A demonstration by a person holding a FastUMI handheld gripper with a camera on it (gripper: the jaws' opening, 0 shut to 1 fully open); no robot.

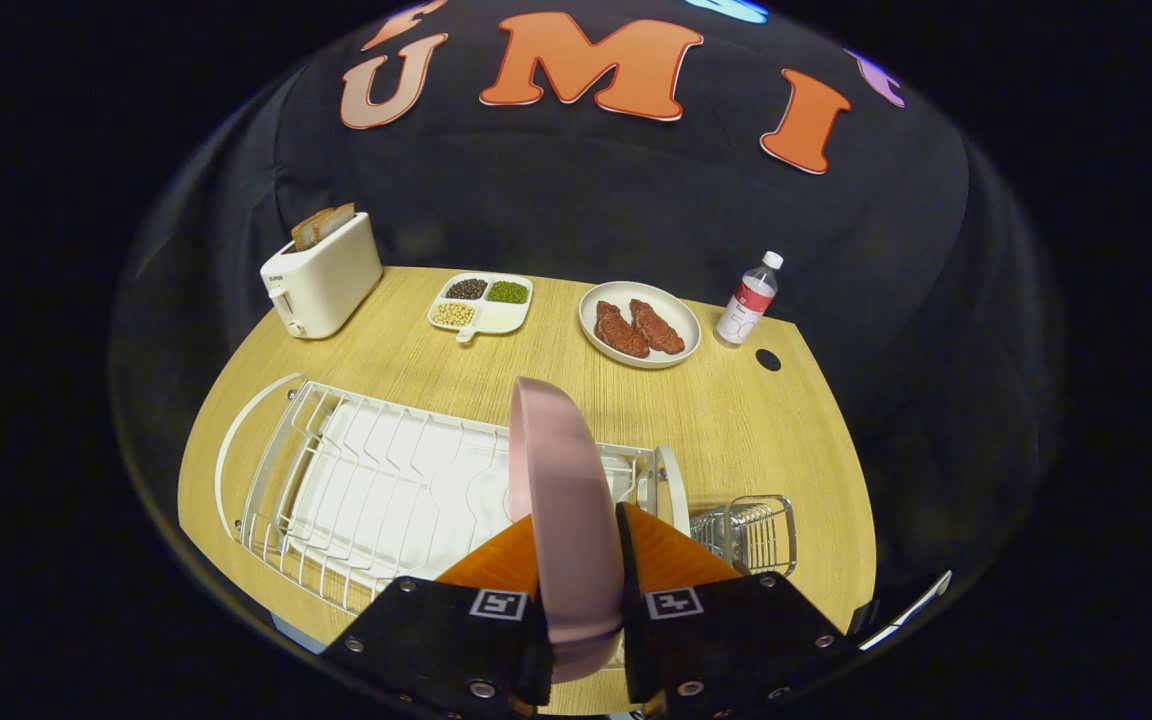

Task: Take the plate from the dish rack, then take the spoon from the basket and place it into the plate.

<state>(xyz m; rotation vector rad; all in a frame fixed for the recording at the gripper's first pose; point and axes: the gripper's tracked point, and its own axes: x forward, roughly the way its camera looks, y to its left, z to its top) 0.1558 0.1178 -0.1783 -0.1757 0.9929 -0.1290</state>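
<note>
A pink plate stands on edge between my fingers, and my gripper is shut on its rim. The plate is lifted above the white wire dish rack, which lies below and to the left of the fingers with its slots bare. A small wire basket hangs on the rack's right end, just right of my fingers. I cannot make out a spoon inside it from here.
Beyond the rack on the wooden table stand a white toaster with bread, a divided dish of beans, a white plate with two pieces of meat and a small water bottle. A round hole sits near the bottle.
</note>
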